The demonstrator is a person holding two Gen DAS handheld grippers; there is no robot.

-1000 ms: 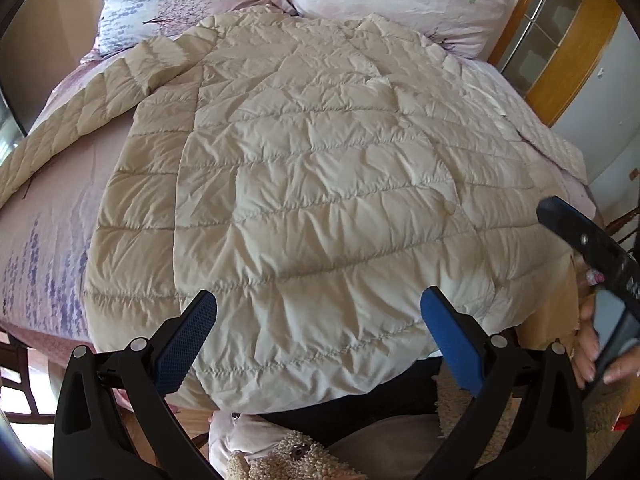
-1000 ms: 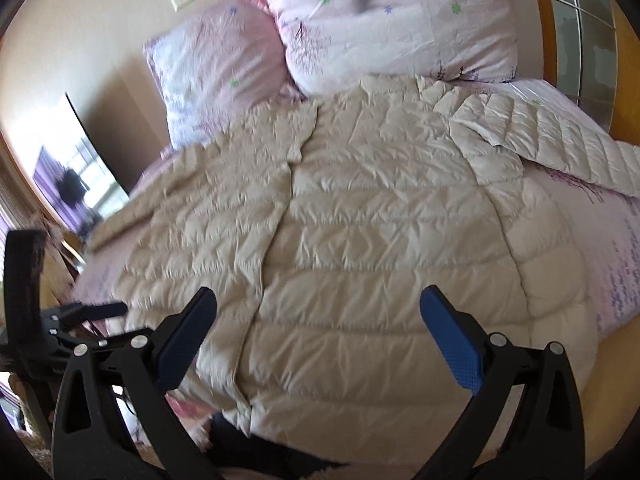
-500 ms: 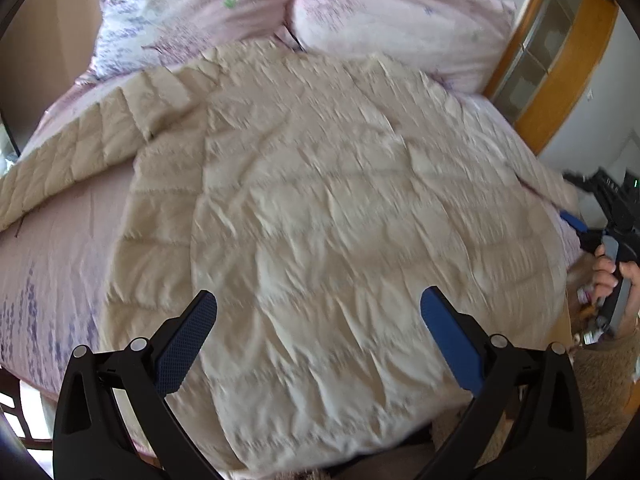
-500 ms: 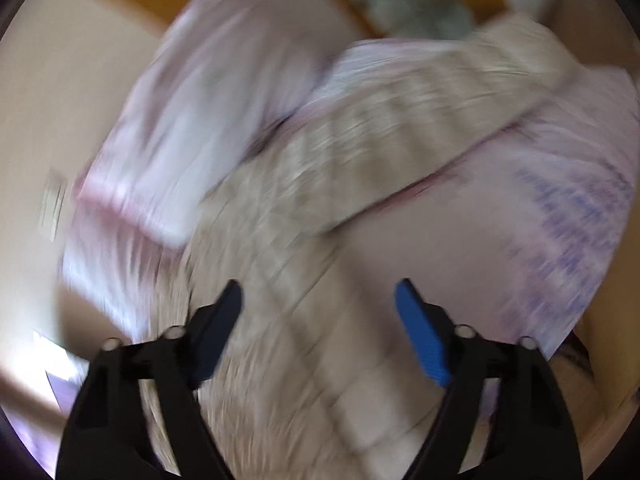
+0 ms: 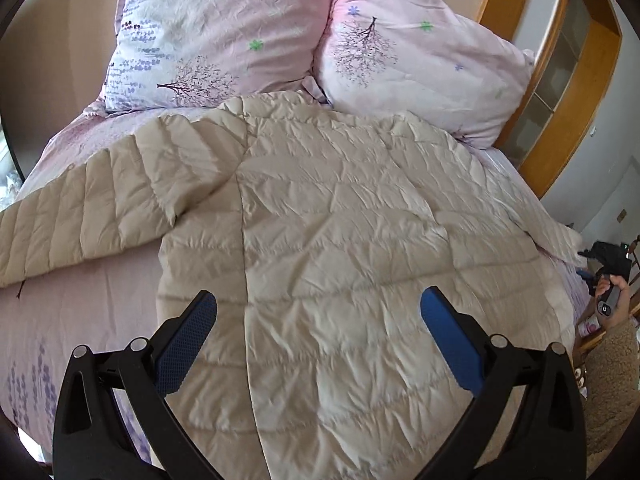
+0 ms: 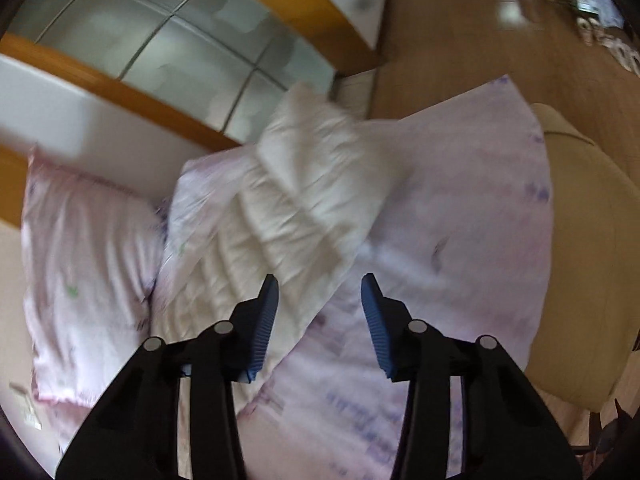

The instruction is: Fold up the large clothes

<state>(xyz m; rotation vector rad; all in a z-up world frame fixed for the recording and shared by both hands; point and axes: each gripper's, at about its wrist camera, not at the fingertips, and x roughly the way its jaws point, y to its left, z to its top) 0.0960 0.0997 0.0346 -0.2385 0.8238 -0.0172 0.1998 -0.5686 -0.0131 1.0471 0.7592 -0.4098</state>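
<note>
two pillows crowd the jacket collar on the bed.

The bed under my jaws is wearing a pink floral sheet — a cream puffer jacket is lying spread across it, two pillows sitting at the head.

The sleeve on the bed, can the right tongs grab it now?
Probably yes. The right tongs are open and aimed at the cream sleeve, which lies flat on the pink sheet with nothing between them. The picture is blurry, so I can't tell how close they are.
</note>
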